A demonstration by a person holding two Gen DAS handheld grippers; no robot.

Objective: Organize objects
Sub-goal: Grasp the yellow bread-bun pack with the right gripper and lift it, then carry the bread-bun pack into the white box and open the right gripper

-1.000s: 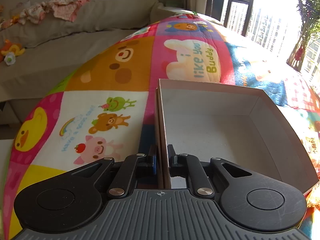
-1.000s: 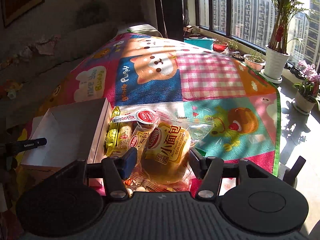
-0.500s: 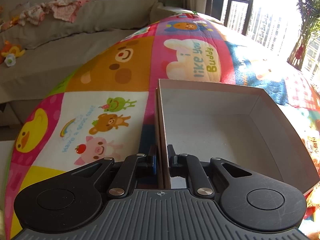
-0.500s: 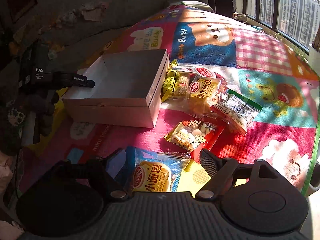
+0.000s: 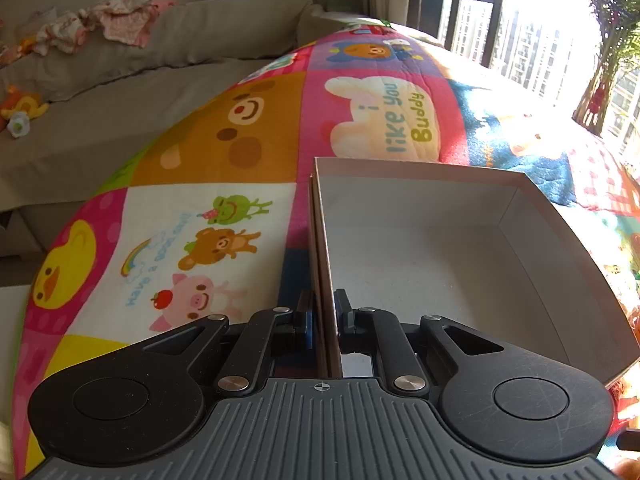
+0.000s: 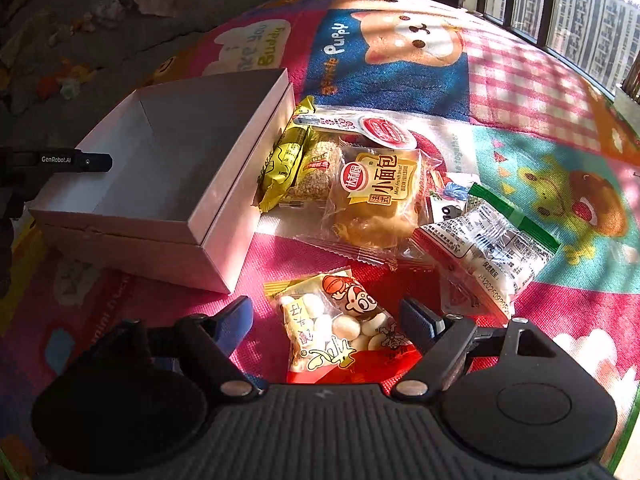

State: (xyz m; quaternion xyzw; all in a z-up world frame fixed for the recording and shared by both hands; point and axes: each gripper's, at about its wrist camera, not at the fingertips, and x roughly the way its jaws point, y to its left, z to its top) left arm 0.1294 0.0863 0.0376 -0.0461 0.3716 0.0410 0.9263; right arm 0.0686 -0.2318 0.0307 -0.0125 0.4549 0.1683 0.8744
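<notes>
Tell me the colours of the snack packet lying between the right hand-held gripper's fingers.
Yellow and red snack packet, with white round pieces showing; clearest in the right wrist view.

Empty box [image 6: 168,168] beside wrapped snacks [image 6: 376,200]

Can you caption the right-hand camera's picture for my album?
Open right gripper poised over a candy packet, more snacks beside an empty box.
</notes>
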